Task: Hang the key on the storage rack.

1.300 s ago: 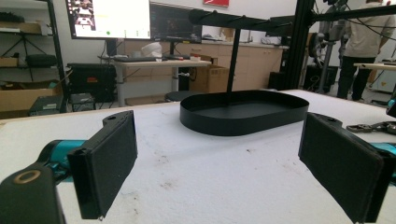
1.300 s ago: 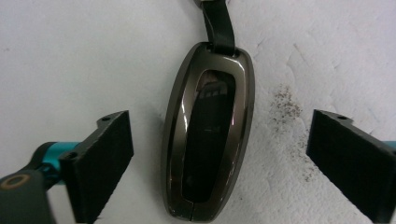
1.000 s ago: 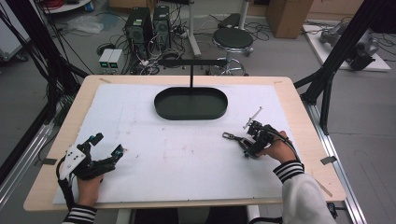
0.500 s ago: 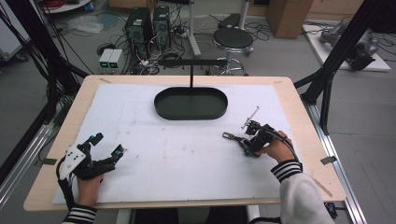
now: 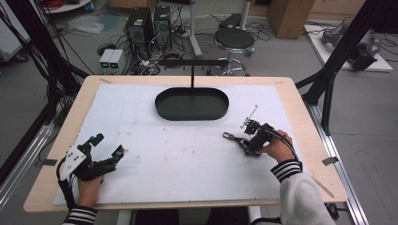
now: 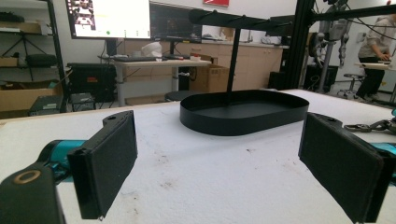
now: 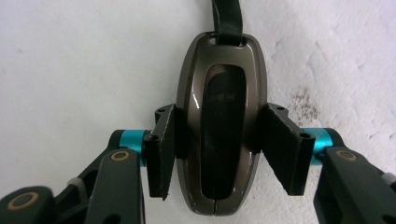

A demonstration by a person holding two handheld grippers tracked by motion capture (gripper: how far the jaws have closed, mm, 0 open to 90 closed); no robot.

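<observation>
My right gripper (image 7: pixel 217 154) is clamped on a key fob (image 7: pixel 217 126): glossy dark metal shell, long oval, with a black inset panel down its middle and a black strap (image 7: pixel 226 16) threaded through a slot at its far end. The flat black pads (image 7: pixel 166 149) press both long sides of the fob, about halfway along it. The fob lies flat on the white, slightly pitted foam mat (image 5: pixel 187 154), right of centre, near the table's right edge; a few brown specks mark the mat just beside it. In the high view a small metal clasp (image 5: pixel 228 136) sticks out to the left of my right gripper (image 5: pixel 248 140).

My left gripper (image 5: pixel 107 146) rests at the near left corner, jaws spread wide, nothing between them. A black oval tray (image 5: pixel 191 111) with a low thin wall sits at the far centre, well apart from both grippers.
</observation>
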